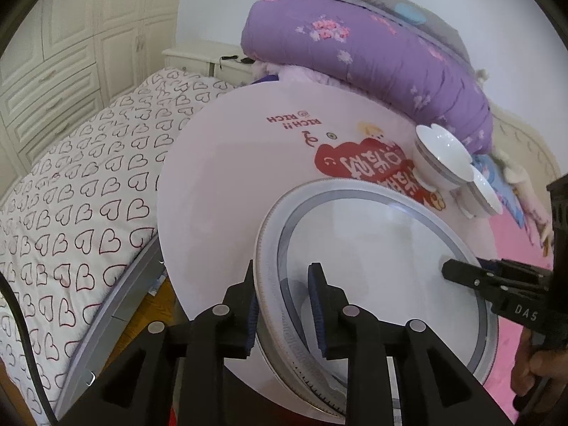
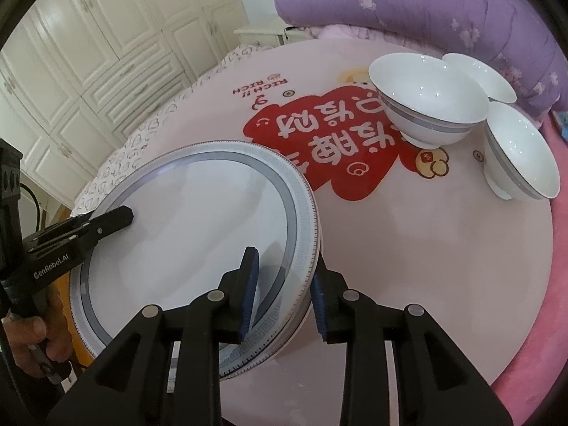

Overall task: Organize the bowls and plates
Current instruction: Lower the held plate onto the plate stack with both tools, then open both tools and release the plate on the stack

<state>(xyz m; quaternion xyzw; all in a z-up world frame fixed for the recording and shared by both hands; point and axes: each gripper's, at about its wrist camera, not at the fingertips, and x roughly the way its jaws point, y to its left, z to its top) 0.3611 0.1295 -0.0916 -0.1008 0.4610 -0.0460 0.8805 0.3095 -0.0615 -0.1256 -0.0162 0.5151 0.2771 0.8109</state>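
A large white plate with a grey-blue patterned rim lies on top of other plates on a round pink table. My left gripper straddles its left rim, one finger over and one outside. My right gripper straddles the opposite rim and shows in the left wrist view. The jaws stand around the rim; grip cannot be confirmed. Three white bowls with grey bands stand at the table's far right.
The table carries a red printed design. A purple quilt is piled behind the bowls. A bed with heart-print bedding lies to the left, white cabinets beyond. Wooden floor shows below the table's left edge.
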